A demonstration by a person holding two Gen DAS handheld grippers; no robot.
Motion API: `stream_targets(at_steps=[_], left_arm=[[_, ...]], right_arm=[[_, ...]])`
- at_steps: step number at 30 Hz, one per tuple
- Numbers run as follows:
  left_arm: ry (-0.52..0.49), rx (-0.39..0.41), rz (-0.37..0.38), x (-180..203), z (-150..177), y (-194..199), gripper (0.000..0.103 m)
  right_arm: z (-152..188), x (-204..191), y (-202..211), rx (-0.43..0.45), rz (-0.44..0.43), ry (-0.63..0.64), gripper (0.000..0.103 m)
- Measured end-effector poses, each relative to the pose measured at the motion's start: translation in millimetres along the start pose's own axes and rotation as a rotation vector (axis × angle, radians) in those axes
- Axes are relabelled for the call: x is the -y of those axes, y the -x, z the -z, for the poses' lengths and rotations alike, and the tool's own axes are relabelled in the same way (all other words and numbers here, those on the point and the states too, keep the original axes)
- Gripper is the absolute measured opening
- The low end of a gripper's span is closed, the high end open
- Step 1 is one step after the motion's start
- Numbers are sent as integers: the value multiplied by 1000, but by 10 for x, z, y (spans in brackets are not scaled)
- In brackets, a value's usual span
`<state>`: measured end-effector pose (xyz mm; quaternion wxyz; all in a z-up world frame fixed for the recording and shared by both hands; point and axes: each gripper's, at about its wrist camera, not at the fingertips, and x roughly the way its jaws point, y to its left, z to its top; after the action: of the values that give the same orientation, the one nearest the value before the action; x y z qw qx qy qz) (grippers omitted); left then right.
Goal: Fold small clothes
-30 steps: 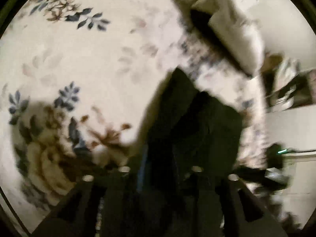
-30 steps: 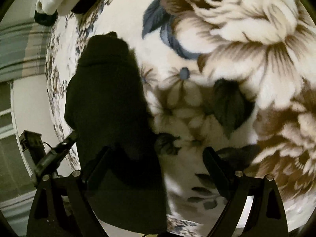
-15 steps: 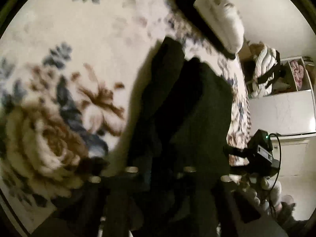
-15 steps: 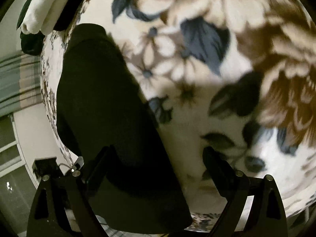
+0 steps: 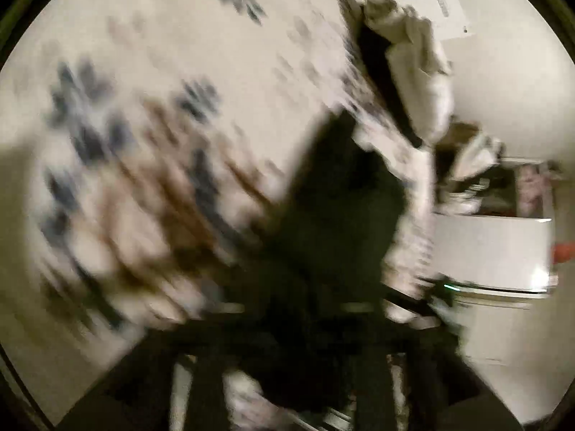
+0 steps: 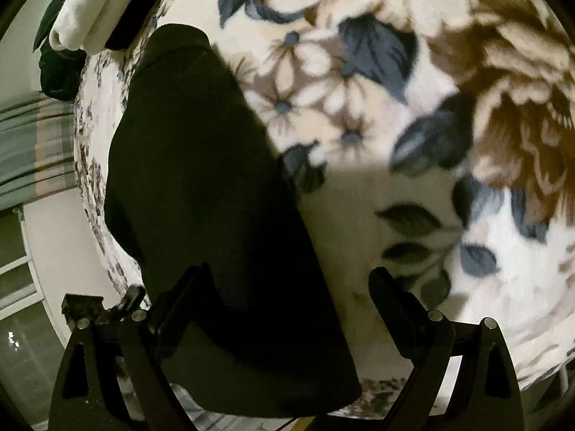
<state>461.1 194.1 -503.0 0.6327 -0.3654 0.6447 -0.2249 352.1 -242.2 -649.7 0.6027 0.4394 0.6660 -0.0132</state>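
Observation:
A small black garment [image 6: 201,186] lies flat on a floral blanket [image 6: 377,115], running from the near edge towards the far left. My right gripper [image 6: 284,287] is open, its left finger [image 6: 176,301] over the garment's near part and its right finger [image 6: 395,298] over bare blanket. In the blurred left wrist view the same black garment [image 5: 337,222] hangs bunched from my left gripper [image 5: 291,309], whose fingers seem shut on the cloth at the bottom of the frame.
Folded white cloth [image 6: 90,10] and a dark item [image 6: 57,68] lie at the blanket's far left edge; the white cloth also shows in the left wrist view [image 5: 420,82]. White furniture [image 5: 492,248] and a shelf stand beyond the bed's edge.
My left gripper has swung fast with the black cloth in it, blurring its view. My right gripper has stayed open over the garment and shifted slightly across the blanket.

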Motion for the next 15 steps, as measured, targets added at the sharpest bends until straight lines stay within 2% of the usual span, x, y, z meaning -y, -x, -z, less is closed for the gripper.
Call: stream_targets(at_steps=[1,3,6,7,8,9,11,12,14,15], left_arm=[[33,-26,43,62,116,-4,66],[58,-81,73,161,287,-92,66],[12,-128,28,287,465,-300,64],[-4,-116,9,313,506,-334,58],[-27,-112,-23,332,546,-363,28],[-57,-104,-75,327,589,-367,19],[-79,-83,-121,234,616,-353,20],[-60,-100,-147,100,634,-374,22],[-11,-110,-140,-97,640,-420,33],[2,-115,-138,-124,623,-417,35]], right_arm=[[30,3,-4,-2,-8,-8,94],[86,39,-12,-10,-25,-29,94],[150,71,-12,-18,-31,-38,95],[156,79,-11,-21,-30,-37,94],[167,74,-16,-24,-28,-33,94],[179,67,-28,-28,-23,-28,94],[211,55,-31,-26,-14,-22,94],[204,33,-39,-27,-14,-17,95],[225,-5,-65,-39,-16,0,95],[240,-39,-97,-49,-11,14,94]])
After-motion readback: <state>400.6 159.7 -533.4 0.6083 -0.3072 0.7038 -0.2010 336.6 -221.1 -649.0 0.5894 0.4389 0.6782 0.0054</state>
